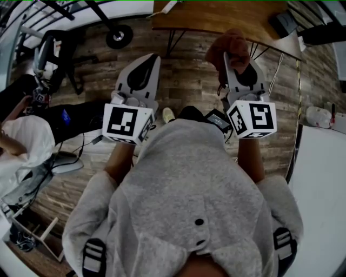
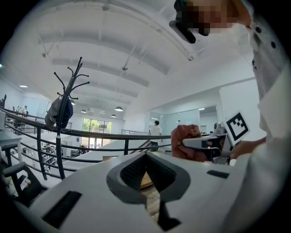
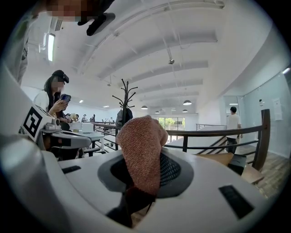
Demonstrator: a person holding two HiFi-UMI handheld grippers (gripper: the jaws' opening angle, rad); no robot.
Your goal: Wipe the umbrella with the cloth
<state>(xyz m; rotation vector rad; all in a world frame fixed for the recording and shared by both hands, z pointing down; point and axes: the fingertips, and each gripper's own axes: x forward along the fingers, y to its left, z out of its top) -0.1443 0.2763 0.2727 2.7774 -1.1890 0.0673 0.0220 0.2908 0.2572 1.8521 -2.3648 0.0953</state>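
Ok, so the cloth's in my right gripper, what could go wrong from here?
The cloth is pinched only by its lower end in the right gripper, the rest bunched beyond the jaws, so it may slip out while wiping. The left gripper is shut and empty, and no umbrella shows in any view, so nothing is steadying it.

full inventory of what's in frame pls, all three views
cloth: 1, reddish-brown, clamped in right gripper
umbrella: 0, not in view
wooden table: 1, brown, ahead of the grippers
white table: 1, white, person's right
coat rack: 1, black, near the railing, garment hung on it
railing: 1, black, across both gripper views
person with phone: 1, at a desk
person in white: 1, standing far off
floor: wood planks
left gripper: 1, white, shut, empty
right gripper: 1, white, shut on cloth
grey top: 1, person's own
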